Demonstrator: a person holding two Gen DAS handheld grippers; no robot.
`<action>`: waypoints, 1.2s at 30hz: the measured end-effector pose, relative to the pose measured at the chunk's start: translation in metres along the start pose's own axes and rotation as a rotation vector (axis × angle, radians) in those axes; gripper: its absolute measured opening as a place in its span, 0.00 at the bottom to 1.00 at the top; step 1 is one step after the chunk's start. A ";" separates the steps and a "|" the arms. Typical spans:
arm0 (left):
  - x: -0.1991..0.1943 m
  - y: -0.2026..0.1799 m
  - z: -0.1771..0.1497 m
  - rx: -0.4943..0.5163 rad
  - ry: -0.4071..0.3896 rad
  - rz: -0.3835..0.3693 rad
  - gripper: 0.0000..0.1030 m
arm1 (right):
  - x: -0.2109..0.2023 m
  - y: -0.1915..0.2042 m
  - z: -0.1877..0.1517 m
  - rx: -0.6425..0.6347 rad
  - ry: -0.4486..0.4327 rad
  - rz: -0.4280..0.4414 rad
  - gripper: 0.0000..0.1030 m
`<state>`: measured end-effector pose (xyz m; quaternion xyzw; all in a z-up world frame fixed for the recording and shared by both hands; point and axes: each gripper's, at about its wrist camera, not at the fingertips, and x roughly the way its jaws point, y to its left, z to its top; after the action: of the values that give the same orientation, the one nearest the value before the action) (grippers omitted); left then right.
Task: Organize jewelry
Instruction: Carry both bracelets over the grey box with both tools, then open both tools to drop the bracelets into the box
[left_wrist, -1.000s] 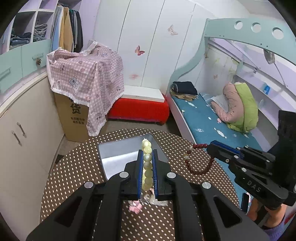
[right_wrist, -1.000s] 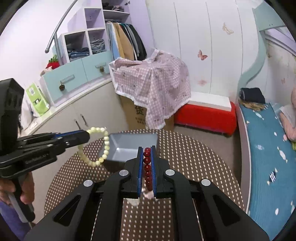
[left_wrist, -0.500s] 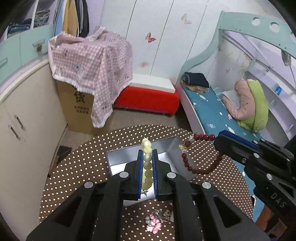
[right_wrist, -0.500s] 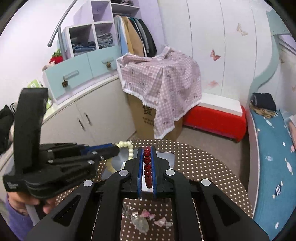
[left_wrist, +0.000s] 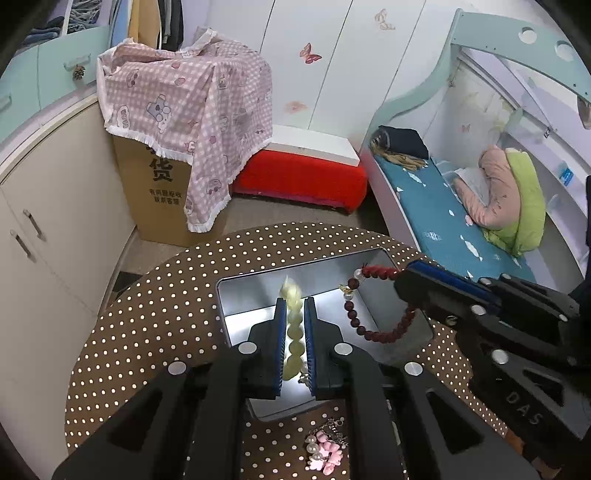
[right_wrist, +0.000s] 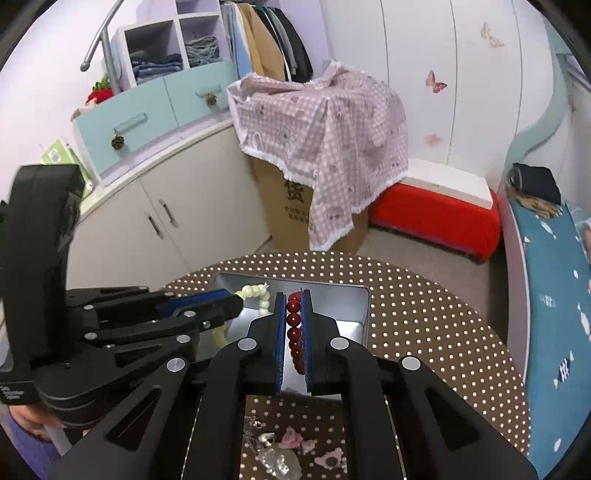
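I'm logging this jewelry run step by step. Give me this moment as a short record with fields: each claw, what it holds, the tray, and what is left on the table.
left claw: shut on pale bracelet, above the tray
right claw: shut on red bracelet, above the tray
tray: metal, on the dotted table; nothing seen lying in it
loose pieces: pink and pearl bits on the table in front of the tray
bracelets released: not yet

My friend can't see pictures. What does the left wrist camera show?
The left hand-held gripper pinches a pale green bead bracelet over a shiny metal tray on a dotted round table. Beside it, the right hand-held gripper holds a dark red bead bracelet.
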<state>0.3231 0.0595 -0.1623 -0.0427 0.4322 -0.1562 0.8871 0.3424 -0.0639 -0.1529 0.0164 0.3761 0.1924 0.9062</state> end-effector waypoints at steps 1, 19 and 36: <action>0.000 0.000 0.000 -0.004 0.001 -0.004 0.16 | 0.002 0.000 -0.001 -0.001 0.004 -0.003 0.08; -0.023 0.000 -0.006 -0.024 -0.042 0.023 0.45 | 0.013 -0.005 -0.011 0.031 0.048 -0.030 0.10; -0.119 -0.035 -0.045 -0.026 -0.223 0.091 0.75 | -0.113 0.009 -0.037 -0.006 -0.118 -0.124 0.57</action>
<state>0.2107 0.0659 -0.0935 -0.0515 0.3343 -0.1044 0.9352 0.2416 -0.1008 -0.1016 0.0017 0.3217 0.1356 0.9371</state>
